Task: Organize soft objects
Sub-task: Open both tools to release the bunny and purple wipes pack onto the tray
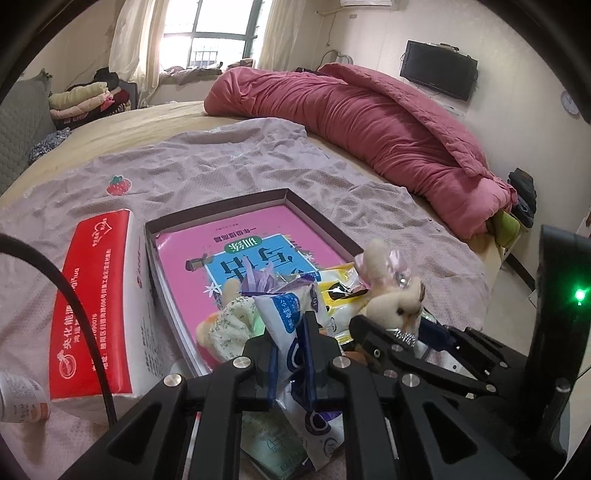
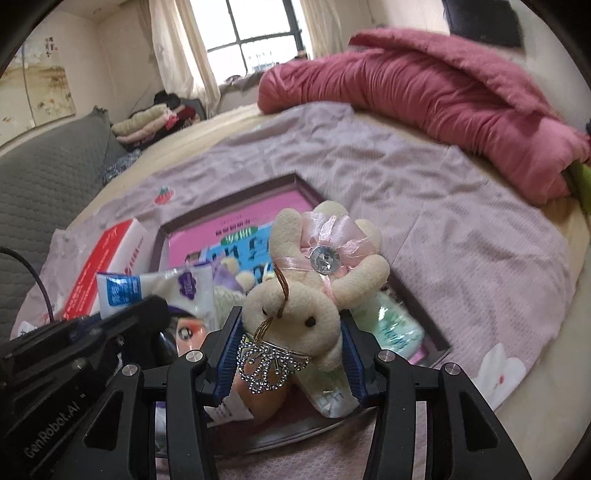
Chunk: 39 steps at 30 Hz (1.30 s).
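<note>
Cream plush bunny [image 2: 295,295] sits clamped in our right gripper [image 2: 290,343], over the near end of the dark shallow box [image 1: 314,216]. Our left gripper [image 1: 291,347] is pinched tight on a white-blue soft packet [image 1: 295,314]. The box holds a pink workbook [image 1: 229,236] and more packets. Red-white tissue pack [image 1: 96,295] lies beside it on the lilac sheet [image 1: 221,162]; behind that a rose duvet [image 1: 369,122], then the window [image 1: 218,33]. Both grippers angle downward.
</note>
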### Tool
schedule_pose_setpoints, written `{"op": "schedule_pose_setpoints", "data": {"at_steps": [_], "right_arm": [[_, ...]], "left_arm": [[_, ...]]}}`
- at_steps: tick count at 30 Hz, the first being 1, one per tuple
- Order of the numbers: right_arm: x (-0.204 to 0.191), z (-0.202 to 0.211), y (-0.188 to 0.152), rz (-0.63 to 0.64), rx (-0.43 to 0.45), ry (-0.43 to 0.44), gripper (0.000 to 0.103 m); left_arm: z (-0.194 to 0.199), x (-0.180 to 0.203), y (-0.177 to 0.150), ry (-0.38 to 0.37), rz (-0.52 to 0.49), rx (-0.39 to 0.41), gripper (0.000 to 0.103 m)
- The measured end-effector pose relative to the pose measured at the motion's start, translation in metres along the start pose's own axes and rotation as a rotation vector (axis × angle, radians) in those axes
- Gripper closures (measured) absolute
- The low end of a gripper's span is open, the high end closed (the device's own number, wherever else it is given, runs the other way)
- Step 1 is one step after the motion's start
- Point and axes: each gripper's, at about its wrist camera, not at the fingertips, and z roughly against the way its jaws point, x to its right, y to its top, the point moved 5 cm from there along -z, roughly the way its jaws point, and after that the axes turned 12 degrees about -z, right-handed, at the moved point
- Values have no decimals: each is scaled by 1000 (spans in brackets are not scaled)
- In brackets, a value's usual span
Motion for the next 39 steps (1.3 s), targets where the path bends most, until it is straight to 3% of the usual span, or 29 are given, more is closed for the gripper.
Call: {"op": "schedule_pose_setpoints", "data": {"at_steps": [3,7,9,13,14,17,18,33,39], "right_arm": [[5,-1,1,-25,-6,19,49],[16,11,5,-80,44,25,38],[23,24,10,-123,100,42,30],[37,52,22,-192,219,58,29],[40,58,25,-203,243,56,29],[46,65,26,-222,256,54,29],[46,65,25,-227,253,51,29],[29,77,10,-171,230,33,29],[8,108,7,-113,239,30,29]], "left_arm": [[-3,-1,0,-12,6,-5,89],[-6,0,2,-22,4,-7,89],[-7,0,3,-25,4,-9,89],[-11,7,5,-30,-7,-15,87],[-11,8,6,-26,-13,-16,84],[-12,14,7,-27,-27,-11,54],[-11,15,8,-33,-26,-8,50],[20,-10,4,-5,37,34,49],[56,-12,1,7,42,62,49]]}}
